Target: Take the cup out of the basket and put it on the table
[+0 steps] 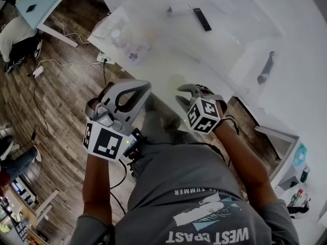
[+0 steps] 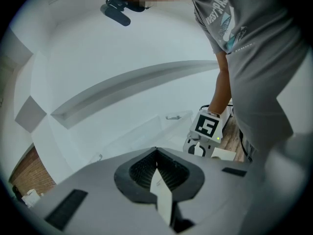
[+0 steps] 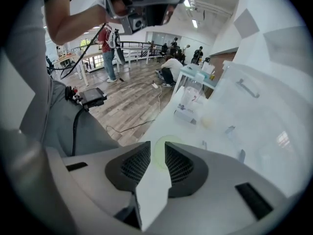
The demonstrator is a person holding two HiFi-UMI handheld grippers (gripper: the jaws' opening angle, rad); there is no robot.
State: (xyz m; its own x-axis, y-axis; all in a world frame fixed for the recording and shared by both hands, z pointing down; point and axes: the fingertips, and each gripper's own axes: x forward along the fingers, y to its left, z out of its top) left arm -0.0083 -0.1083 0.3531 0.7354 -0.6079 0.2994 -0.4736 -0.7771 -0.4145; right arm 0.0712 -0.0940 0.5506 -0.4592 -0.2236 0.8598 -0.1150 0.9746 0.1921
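Looks all but finished. Finds the cup [image 1: 176, 82], pale green and upright, down on the white table [image 1: 168, 40] near its front edge, outside any container. Shows the right claw [image 3: 157, 147] just above it, pointing steeply down, with a clear gap between the pads and the cup's rim visible through that gap; touches nothing, holds nothing. Shows the left claw [image 2: 156, 150] pinched together and empty, off to the left of the cup. Places a pale bin [image 3: 254, 106] with a handle farther in on the table, likely the basket, though too washed out by glare to be sure. Counts both halves of the job as done, judging from how things lie: out of the basket, onto the table. Leaves only backing the right claw away without clipping the cup, which looks light and sits close to the edge, so could easily be tipped or nudged off.
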